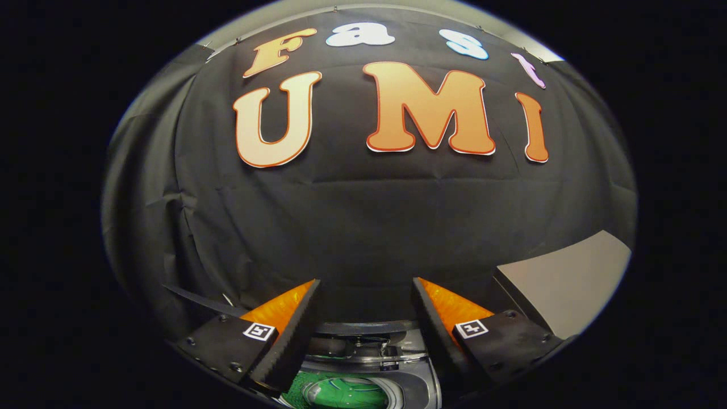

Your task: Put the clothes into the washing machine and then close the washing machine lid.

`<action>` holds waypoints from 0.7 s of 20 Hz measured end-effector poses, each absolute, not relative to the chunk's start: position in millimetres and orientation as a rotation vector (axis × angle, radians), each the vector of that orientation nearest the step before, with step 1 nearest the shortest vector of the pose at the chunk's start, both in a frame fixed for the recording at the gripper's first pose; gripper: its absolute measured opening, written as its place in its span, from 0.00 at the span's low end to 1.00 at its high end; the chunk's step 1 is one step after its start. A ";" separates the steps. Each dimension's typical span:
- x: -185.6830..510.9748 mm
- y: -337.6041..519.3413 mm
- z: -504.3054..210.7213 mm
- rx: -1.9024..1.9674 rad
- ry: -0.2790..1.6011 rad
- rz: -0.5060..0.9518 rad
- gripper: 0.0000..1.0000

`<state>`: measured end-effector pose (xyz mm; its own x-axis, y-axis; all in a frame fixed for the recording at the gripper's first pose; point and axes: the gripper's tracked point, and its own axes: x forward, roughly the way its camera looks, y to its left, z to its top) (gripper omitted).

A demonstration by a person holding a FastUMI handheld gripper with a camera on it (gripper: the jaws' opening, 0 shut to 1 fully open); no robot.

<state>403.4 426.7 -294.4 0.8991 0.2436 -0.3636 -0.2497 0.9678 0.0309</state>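
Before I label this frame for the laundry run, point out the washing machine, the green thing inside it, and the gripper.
washing machine (pixel 417 392): gripper view, its grey top rim below the fingers.
green cloth (pixel 346 393): gripper view, its middle, inside the opening.
gripper (pixel 366 289): gripper view, midway between its parted, empty fingertips.

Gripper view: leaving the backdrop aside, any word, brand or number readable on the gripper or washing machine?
None readable.
Square tags on the fingers: black-and-white patterns, no words.
Washing machine: no legible marking on the part in view.
Gripper: open, nothing between its fingers, held above the machine.
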 end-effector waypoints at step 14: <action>344.0 413.7 -304.1 -0.008 0.392 0.298 0.99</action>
<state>344.0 413.7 -304.1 0.8812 0.2848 -0.3773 -0.2879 0.9564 0.0497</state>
